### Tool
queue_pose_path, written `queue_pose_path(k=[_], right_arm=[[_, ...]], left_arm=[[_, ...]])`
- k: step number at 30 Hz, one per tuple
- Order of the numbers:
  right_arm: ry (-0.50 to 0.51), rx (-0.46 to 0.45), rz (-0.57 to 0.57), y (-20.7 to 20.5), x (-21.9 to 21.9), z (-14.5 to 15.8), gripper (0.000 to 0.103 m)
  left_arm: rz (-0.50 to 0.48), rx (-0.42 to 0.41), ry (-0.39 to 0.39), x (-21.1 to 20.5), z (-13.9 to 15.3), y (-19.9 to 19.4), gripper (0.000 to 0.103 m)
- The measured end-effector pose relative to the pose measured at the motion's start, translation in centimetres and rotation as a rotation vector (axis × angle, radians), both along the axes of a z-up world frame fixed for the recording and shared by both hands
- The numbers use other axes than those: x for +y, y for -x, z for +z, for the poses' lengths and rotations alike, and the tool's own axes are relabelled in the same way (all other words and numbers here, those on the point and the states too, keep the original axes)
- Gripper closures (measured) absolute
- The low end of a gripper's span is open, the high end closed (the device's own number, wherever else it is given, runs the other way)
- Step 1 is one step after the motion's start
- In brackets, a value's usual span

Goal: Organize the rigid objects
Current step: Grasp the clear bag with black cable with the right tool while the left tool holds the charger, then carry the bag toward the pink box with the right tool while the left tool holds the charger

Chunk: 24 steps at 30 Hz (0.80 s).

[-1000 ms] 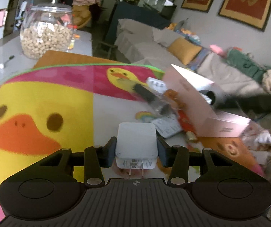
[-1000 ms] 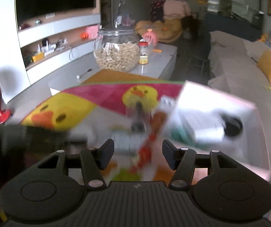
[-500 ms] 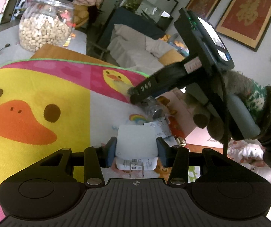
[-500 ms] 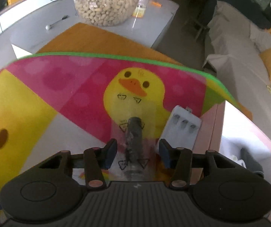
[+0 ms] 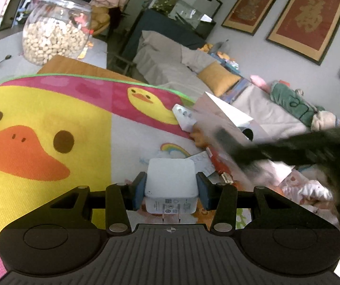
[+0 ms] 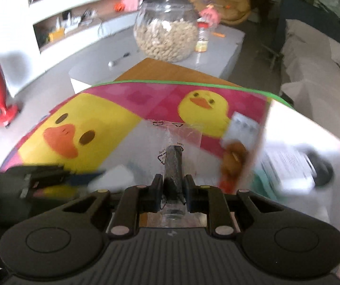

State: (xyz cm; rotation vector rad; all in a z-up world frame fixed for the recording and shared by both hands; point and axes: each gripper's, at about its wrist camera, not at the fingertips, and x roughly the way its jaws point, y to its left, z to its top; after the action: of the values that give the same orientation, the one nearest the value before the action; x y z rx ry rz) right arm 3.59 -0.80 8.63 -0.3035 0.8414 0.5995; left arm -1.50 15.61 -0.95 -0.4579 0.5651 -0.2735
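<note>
left tongs (image 5: 171, 187) clamped on the white charger (image 5: 171, 178), right tongs (image 6: 172, 190) just closed onto the bagged dark cylinder (image 6: 173, 163).

The duck mat (image 5: 46, 118) lies bare across its left half. To the right, the pink box (image 5: 226, 116) and scattered clutter (image 5: 217, 161) block passage.

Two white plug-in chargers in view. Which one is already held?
The square white adapter, prongs facing the camera, clamped in the left gripper. The other, a flat white charger with a row of slots, lies loose on the duck mat beside the pink box.
</note>
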Motion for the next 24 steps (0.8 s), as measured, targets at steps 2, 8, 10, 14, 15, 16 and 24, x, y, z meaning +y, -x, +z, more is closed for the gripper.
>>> queue_pose_path(k=[2,8,10,14,15,16,24], right_arm=[[-0.042,-0.010,-0.042,1.8,-2.8,-0.1,0.084],[-0.084,-0.024,-0.272,5.1,-10.7,-3.1,0.088],[-0.113,0.004,-0.328,5.6,-12.6,-3.9,0.094],[-0.163,0.003,-0.360,6.2,-14.5,-4.3,0.093],[-0.164,-0.009,-0.360,6.3,-14.7,-4.4,0.093],[-0.163,-0.022,-0.356,6.6,-14.8,-4.5,0.091],[-0.140,-0.057,-0.271,7.8,-13.9,-6.2,0.038]], left_arm=[[-0.005,-0.002,-0.012,-0.2,0.1,0.0,0.053],[-0.086,0.011,-0.028,-2.8,1.1,0.5,0.053],[-0.129,0.006,-0.059,-4.4,1.8,0.6,0.053],[-0.198,0.016,-0.137,-7.7,2.3,0.7,0.053],[-0.210,0.018,-0.159,-8.3,2.2,0.7,0.053],[-0.219,0.021,-0.181,-9.0,2.2,0.7,0.053],[-0.214,0.048,-0.259,-11.3,1.9,0.2,0.053]])
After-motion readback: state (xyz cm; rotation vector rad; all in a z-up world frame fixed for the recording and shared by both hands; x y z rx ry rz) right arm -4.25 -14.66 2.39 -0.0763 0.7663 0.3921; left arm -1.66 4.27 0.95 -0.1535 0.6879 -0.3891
